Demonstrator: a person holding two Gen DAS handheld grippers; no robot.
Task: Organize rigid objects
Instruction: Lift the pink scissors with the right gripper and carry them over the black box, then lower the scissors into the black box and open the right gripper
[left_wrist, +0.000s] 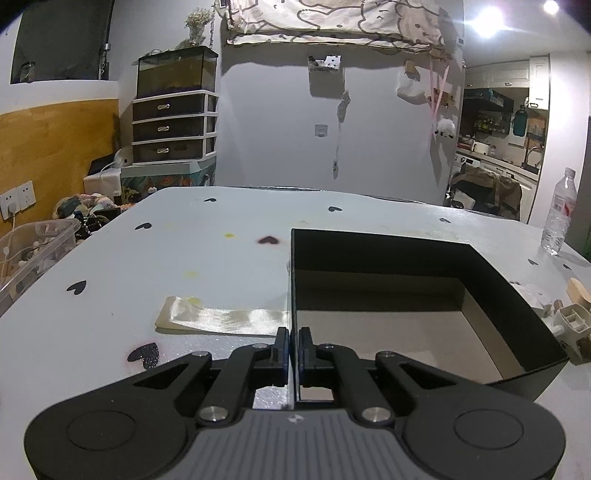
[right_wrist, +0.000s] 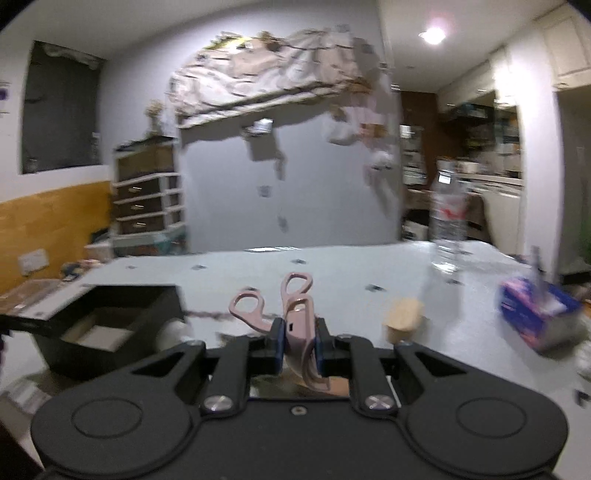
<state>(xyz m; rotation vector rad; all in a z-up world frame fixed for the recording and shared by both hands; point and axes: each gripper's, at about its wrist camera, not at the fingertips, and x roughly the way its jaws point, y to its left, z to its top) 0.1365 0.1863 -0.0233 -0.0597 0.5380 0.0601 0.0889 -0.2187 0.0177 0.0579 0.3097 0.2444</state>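
Note:
A black open box (left_wrist: 517, 314) with a pale, bare floor stands on the white table (left_wrist: 184, 266). My left gripper (left_wrist: 293, 334) is shut on the box's left wall, one finger outside and one inside. In the right wrist view my right gripper (right_wrist: 299, 328) is shut on pink scissors (right_wrist: 295, 295). It holds them above the table with the handle loops pointing away. From there the box (right_wrist: 110, 314) lies to the left and lower. That view is blurred.
A clear water bottle (left_wrist: 559, 210) (right_wrist: 448, 218) stands at the table's far right. A wooden piece (right_wrist: 402, 319) and a blue packet (right_wrist: 535, 314) lie right of the scissors. A white plastic part (left_wrist: 572, 321) sits by the box's right side. A shiny strip (left_wrist: 221, 319) lies left of the box.

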